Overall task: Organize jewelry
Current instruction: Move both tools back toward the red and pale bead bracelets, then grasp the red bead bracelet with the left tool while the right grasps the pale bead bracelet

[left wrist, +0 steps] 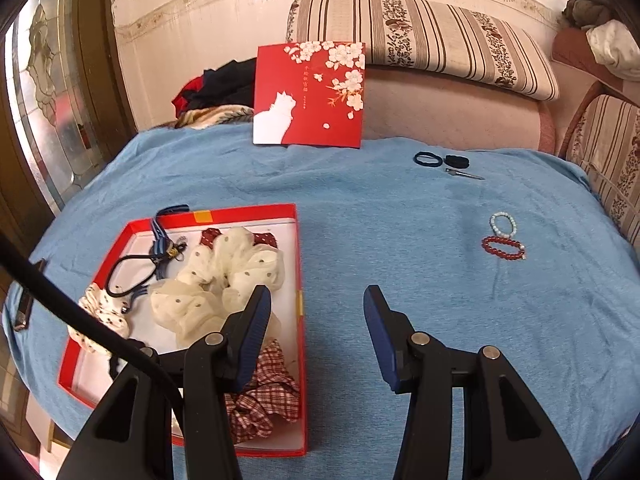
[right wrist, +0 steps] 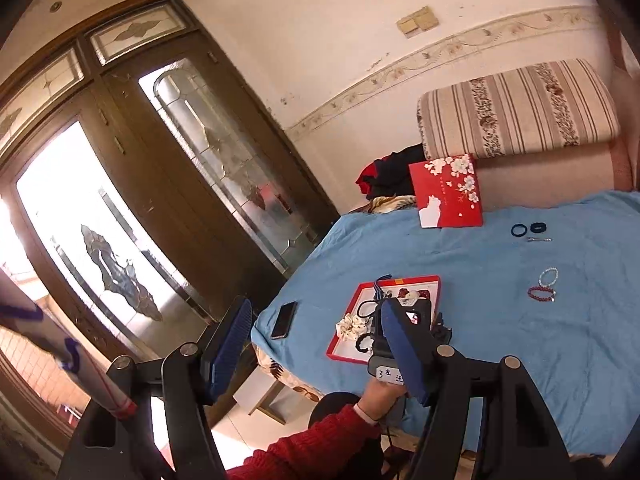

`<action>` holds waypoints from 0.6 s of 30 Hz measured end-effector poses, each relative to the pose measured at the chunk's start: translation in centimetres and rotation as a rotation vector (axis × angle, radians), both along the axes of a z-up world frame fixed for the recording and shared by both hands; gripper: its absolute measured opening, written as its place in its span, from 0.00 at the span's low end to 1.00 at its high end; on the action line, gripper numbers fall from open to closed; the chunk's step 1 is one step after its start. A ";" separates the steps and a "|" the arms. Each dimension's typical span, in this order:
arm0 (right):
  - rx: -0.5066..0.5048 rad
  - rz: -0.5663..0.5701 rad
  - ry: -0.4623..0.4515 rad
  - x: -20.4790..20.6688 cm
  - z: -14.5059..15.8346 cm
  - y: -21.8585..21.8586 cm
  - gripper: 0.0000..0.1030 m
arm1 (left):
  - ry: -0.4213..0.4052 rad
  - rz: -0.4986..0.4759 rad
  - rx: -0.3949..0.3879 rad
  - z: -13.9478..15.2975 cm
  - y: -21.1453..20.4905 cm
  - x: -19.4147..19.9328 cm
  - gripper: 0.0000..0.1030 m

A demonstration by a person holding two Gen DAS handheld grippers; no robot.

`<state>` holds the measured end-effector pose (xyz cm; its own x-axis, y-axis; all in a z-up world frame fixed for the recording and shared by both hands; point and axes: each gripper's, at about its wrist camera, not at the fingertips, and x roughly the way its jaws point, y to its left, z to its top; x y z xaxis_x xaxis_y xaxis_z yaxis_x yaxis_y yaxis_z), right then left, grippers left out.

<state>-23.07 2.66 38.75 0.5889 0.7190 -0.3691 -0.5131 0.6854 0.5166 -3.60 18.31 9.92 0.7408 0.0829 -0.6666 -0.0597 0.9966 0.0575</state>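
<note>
Right now the left gripper (left wrist: 318, 300) hangs over the blue cloth-covered table (left wrist: 400, 216) with its blue-padded jaws apart and nothing between them; its left finger reaches over the near right corner of the shallow red cardboard box (left wrist: 298, 320). Inside that box lie a cream dotted fabric scrunchie (left wrist: 224, 276), a red plaid scrunchie (left wrist: 264, 396), a smaller white dotted scrunchie (left wrist: 100, 320) and a thin black elastic hair tie (left wrist: 128, 272). Out on the cloth to the right, well apart from the box, a white beaded bracelet (left wrist: 503, 224) touches a red beaded bracelet (left wrist: 503, 248) just nearer. Farther back sit two dark hair rings (left wrist: 428, 159) beside a small metal clip (left wrist: 466, 175), and a red box lid with a white cat and blossoms (left wrist: 310, 94) stands propped at the table's far edge.

In the right wrist view the right gripper (right wrist: 316, 344) is empty, its jaws opening wide, held off the table's near left side. A black phone (right wrist: 284, 320) lies left of the box, and a red-sleeved hand (right wrist: 380, 400) holds the left tool
</note>
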 end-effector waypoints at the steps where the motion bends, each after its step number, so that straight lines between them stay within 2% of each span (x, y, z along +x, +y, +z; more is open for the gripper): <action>1: -0.002 -0.022 -0.007 0.4 -0.4 -0.2 0.73 | 0.006 -0.005 -0.011 0.0 0.0 0.2 0.46; 5: -0.028 -0.076 0.022 4.2 -3.4 -1.7 0.80 | 0.028 -0.038 -0.057 0.1 -0.9 1.0 0.46; 7: -0.049 -0.128 0.095 7.9 -6.9 -3.9 0.80 | 0.035 -0.060 -0.072 0.1 -1.5 1.6 0.47; 10: -0.078 -0.253 0.245 14.0 -13.8 -8.5 0.80 | 0.048 -0.093 -0.083 -0.2 -2.5 2.6 0.47; 11: -0.076 -0.294 0.281 15.6 -15.8 -10.2 0.75 | 0.052 -0.101 -0.084 -0.3 -2.8 3.0 0.47; 13: -0.082 -0.408 0.350 18.9 -20.6 -14.0 0.60 | 0.064 -0.119 -0.090 -0.7 -3.4 3.8 0.47; 14: -0.091 -0.473 0.389 20.9 -23.6 -16.2 0.46 | 0.069 -0.129 -0.096 -0.9 -3.7 4.2 0.47; 16: -0.107 -0.536 0.432 23.2 -27.1 -18.6 0.32 | 0.070 -0.148 -0.107 -1.5 -3.9 4.7 0.47; 18: -0.148 -0.564 0.472 25.6 -30.3 -19.7 0.29 | 0.066 -0.168 -0.111 -2.3 -4.0 5.0 0.47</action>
